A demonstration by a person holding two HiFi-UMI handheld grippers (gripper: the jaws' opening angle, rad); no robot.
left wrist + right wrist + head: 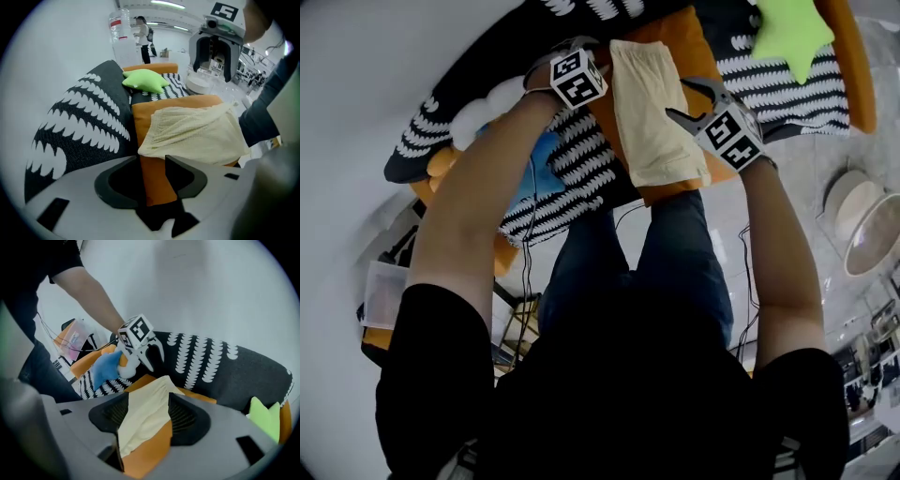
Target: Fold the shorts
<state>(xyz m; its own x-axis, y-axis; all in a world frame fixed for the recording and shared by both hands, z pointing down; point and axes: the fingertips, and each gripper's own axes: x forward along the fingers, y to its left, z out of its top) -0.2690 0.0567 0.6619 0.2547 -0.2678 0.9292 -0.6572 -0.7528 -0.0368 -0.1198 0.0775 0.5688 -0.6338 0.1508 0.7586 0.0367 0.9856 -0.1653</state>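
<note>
We find the shorts (652,112) lying flat as a narrow cream oblong on the orange cushion (682,42), at about 12 o'clock from the middle of the head view. Their long side runs away from the person. The left claw (151,164) hangs at the shorts' 9 o'clock, near their far end, with its jaws well apart and nothing held. Through the gap we see only orange cushion, and the near edge of the cloth lies just past the tips. The right claw (147,401) sits at the shorts' 3 o'clock, also parted wide and empty. In its own view the cream fabric and a wedge of orange show between the jaws, but the pads do not press on either (the cloth lies below them, not pinched). A green star-shaped pillow (787,33) rests at 1 o'clock, well apart from the shorts. A black cushion with white leaf marks (84,126) stands at 9 o'clock in the left gripper view. A blue soft toy (105,369) lies just beside the left claw at its 8 o'clock in the right gripper view.
</note>
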